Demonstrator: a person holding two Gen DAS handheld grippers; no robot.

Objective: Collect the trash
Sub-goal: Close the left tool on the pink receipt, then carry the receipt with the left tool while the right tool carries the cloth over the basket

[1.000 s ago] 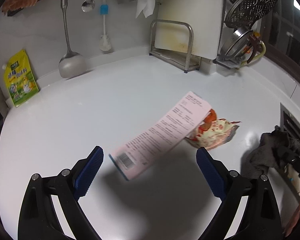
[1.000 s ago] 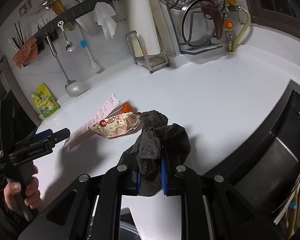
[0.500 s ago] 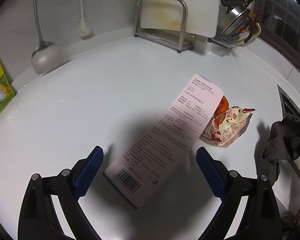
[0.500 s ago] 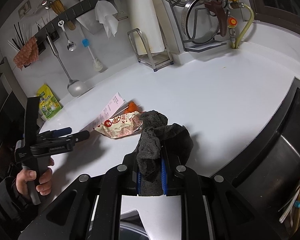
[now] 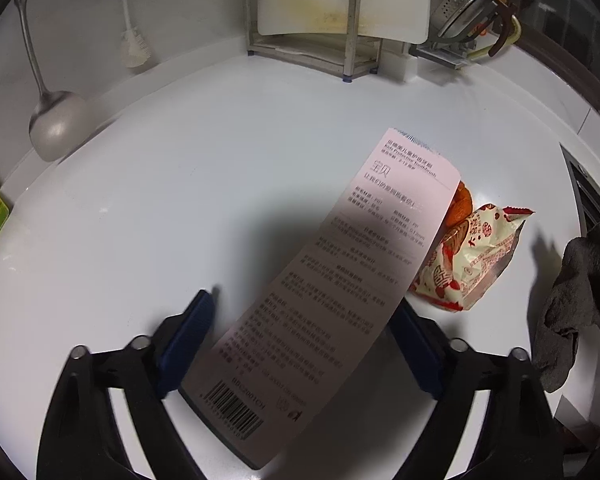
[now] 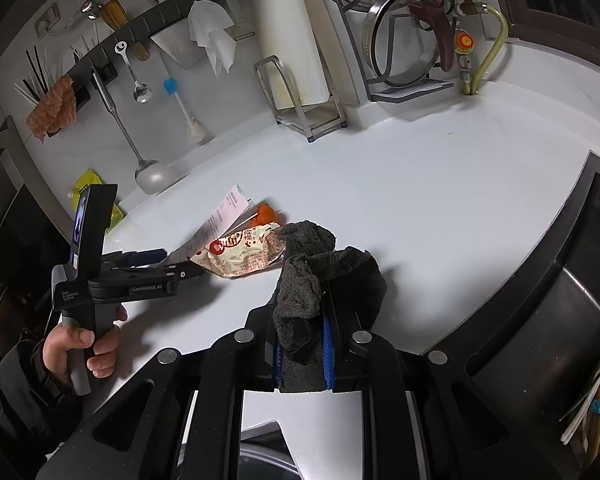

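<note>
1. Straddling a long pink printed carton (image 5: pixel 340 300), the left gripper (image 5: pixel 300 344) holds its blue-padded jaws apart on either side of the box, which lies flat on the white table (image 5: pixel 180 200) with its barcode end nearest the camera.
2. Lying against the carton's far right edge, a crumpled snack wrapper (image 5: pixel 472 264) rests on the table with an orange scrap (image 5: pixel 460 208) tucked just behind it.
3. Clamped between the right gripper's (image 6: pixel 302 356) closed jaws, a dark grey cloth (image 6: pixel 312 280) droops over them, near the wrapper.
4. Gripping the left tool's handle, the person's left hand (image 6: pixel 84 348) shows at the table's edge.
</note>
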